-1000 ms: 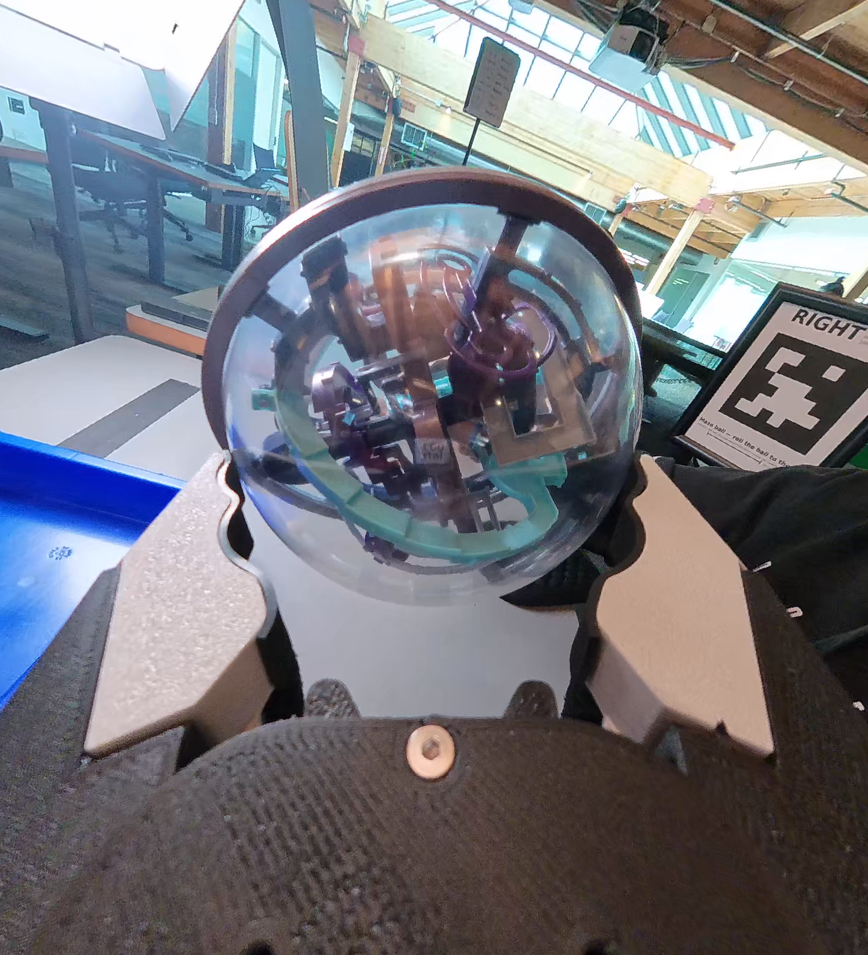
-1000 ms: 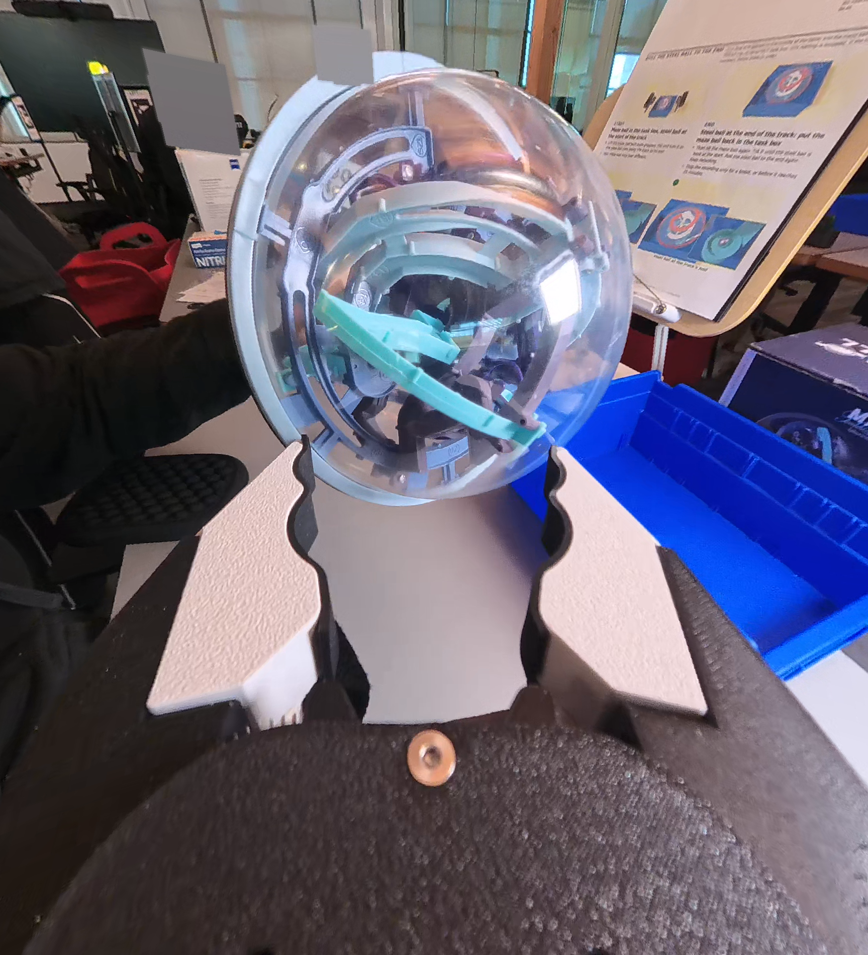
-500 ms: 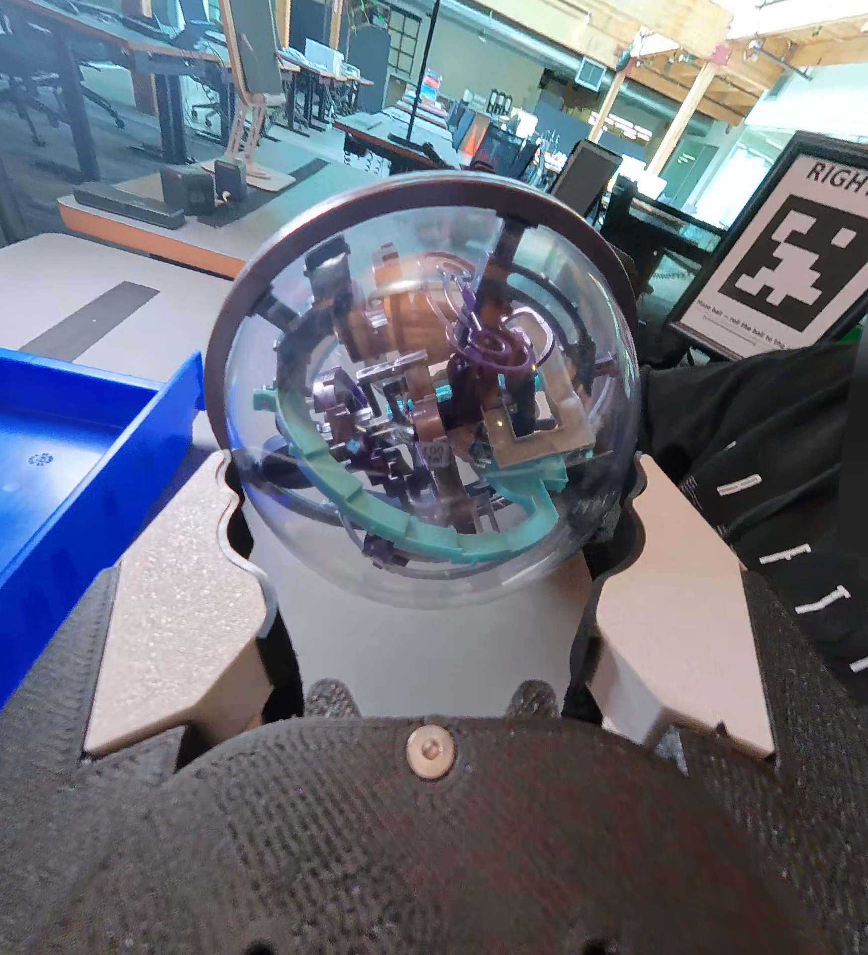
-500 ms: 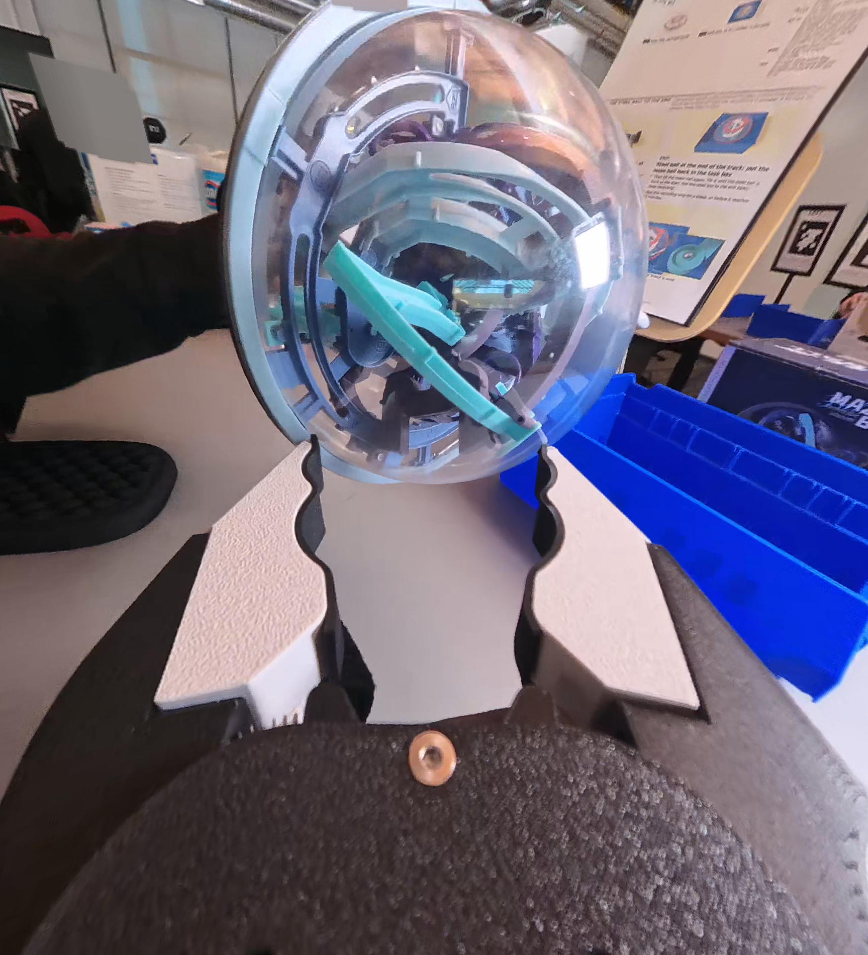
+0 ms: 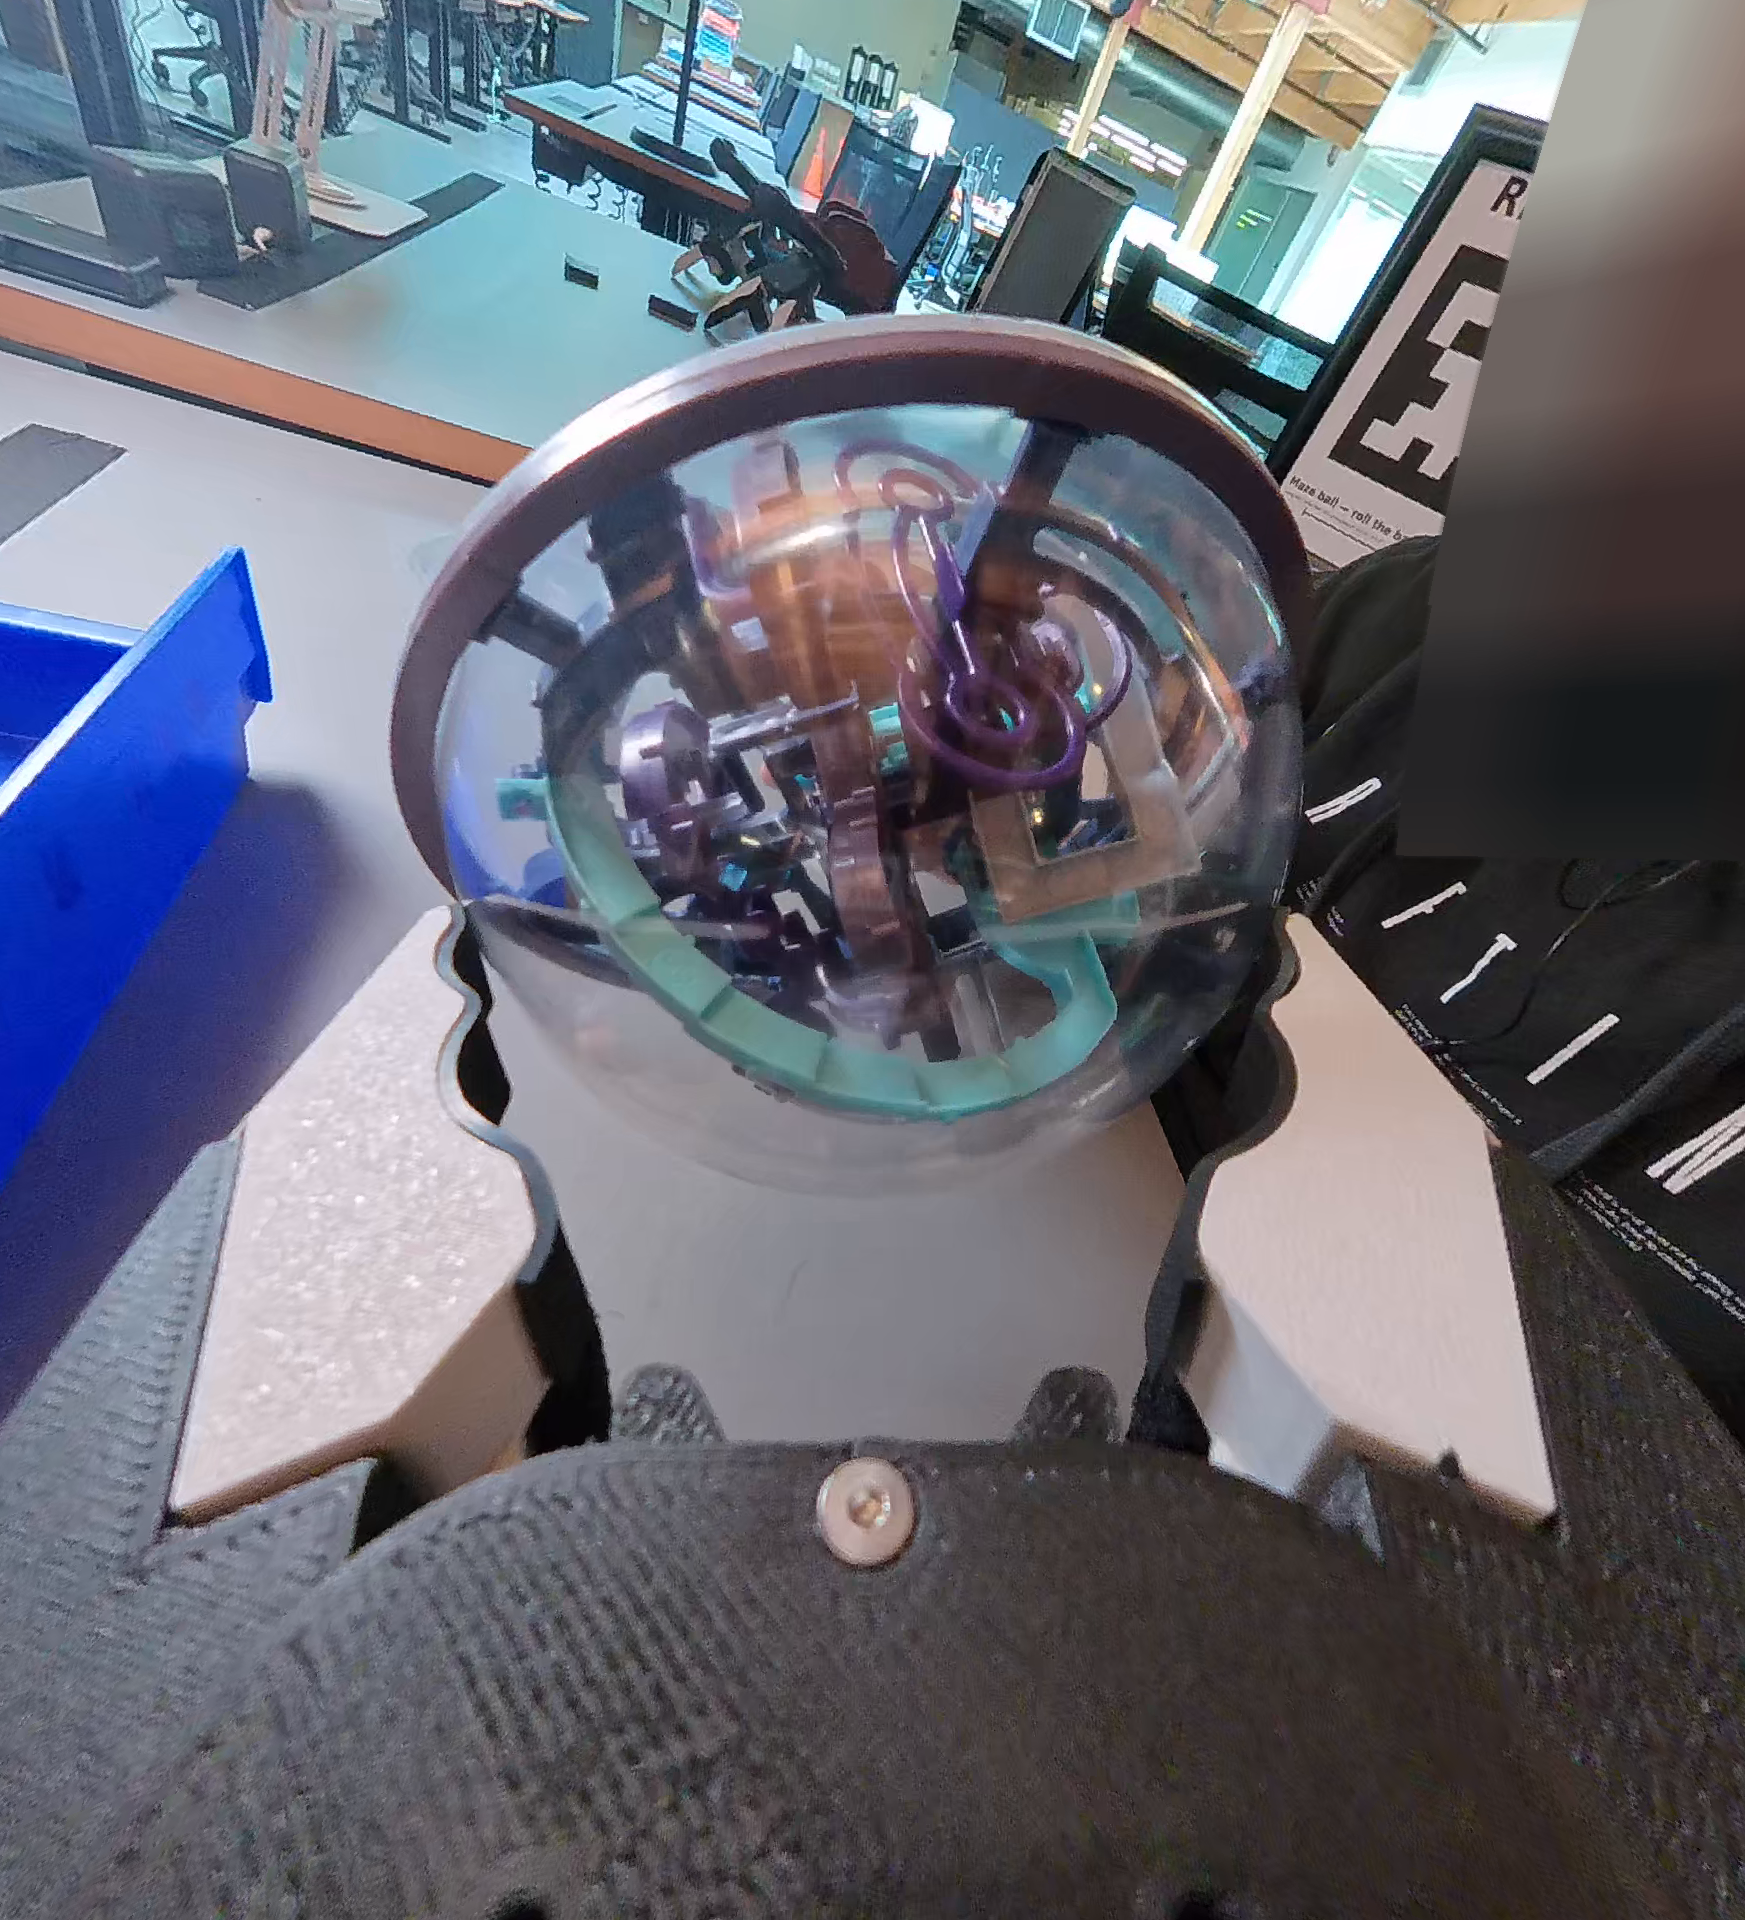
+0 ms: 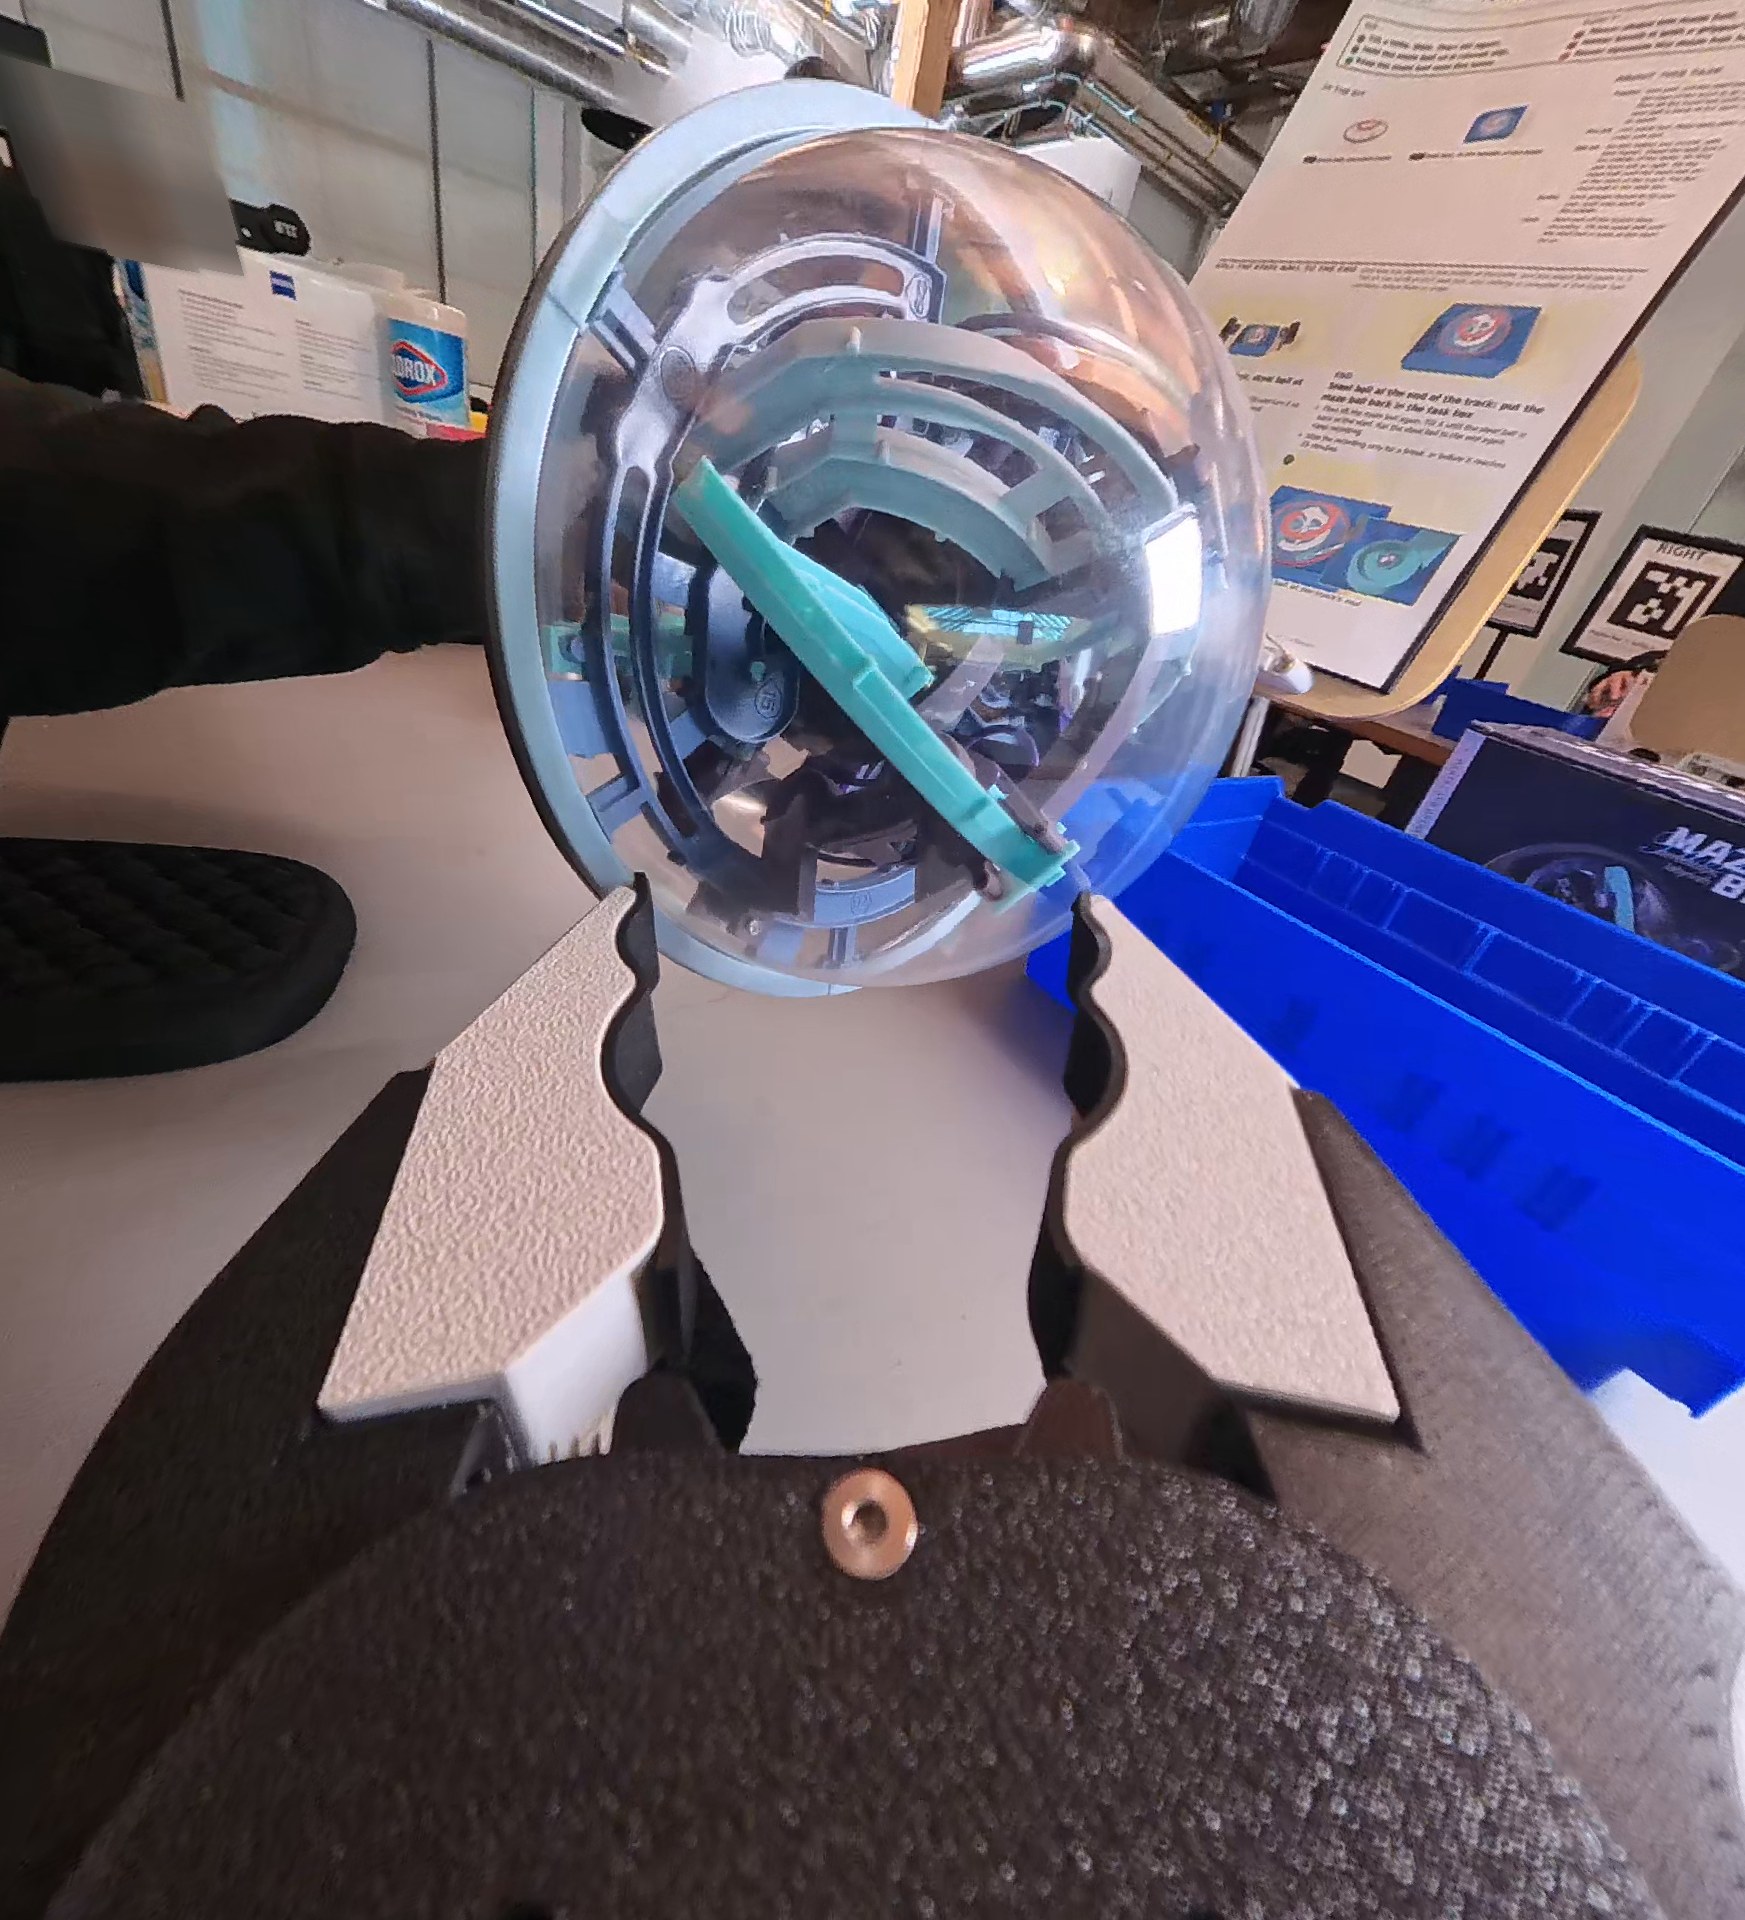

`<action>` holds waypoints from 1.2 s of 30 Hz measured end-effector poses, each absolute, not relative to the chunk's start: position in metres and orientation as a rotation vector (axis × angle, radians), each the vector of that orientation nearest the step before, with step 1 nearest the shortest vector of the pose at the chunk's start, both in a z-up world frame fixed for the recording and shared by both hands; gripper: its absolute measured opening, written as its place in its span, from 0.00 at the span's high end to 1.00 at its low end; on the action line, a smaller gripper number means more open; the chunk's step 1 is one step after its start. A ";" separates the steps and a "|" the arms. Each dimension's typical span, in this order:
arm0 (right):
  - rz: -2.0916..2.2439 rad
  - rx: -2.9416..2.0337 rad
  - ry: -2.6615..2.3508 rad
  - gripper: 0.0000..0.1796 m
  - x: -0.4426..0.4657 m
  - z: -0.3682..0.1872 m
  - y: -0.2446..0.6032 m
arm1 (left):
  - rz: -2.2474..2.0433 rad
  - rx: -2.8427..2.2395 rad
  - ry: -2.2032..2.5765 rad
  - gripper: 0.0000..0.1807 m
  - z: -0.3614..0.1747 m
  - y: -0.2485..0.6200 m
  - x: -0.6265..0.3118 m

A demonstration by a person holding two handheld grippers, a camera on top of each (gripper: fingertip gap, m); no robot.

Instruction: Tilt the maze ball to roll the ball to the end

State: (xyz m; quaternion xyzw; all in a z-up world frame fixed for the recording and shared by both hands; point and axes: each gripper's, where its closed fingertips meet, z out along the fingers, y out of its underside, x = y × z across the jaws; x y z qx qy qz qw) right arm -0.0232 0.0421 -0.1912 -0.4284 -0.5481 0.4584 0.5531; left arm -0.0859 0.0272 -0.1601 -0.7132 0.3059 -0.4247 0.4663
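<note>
1. The clear plastic maze ball with teal, purple and orange tracks inside (image 5: 852,769) fills the centre of the left wrist view and sits a little above centre in the right wrist view (image 6: 878,551). It is held up off the pale grey table (image 6: 224,790), with one gripper on each side.

2. The left gripper (image 5: 873,1023) has its grey fingers (image 5: 359,1174) spread wide around the lower half of the sphere and pressed against the shell. The right gripper (image 6: 860,940) grips more narrowly, its fingertips pinching the bottom edge of the sphere near the pale blue rim.

3. The dark equator ring of the sphere stands steeply tilted in both views. I judge the step in hand to be the tilting itself, partway through the task.

4. The small rolling ball cannot be picked out among the tracks, so how far it has travelled cannot be told.

5. A blue plastic bin (image 5: 47,862) lies at the left edge of the left view and at right in the right view (image 6: 1470,1091), near the sphere but apart from it.

6. The next move probably calls for slow, matched wrist rotation from both grippers. Even pressure matters, since the smooth shell could slip from the narrow right-hand pinch.
</note>
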 end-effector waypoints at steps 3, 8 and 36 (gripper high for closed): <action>1.092 -1.018 -1.306 0.57 -0.024 -0.195 0.040 | -1.047 -1.749 0.751 0.21 -0.159 0.027 -0.087; 1.088 -1.019 -1.321 0.57 -0.026 -0.201 0.037 | -1.027 -1.754 0.765 0.21 -0.158 0.026 -0.088; 1.305 -1.381 -1.481 0.58 -0.038 -0.258 0.039 | -0.994 -2.034 0.564 0.21 -0.198 0.039 -0.093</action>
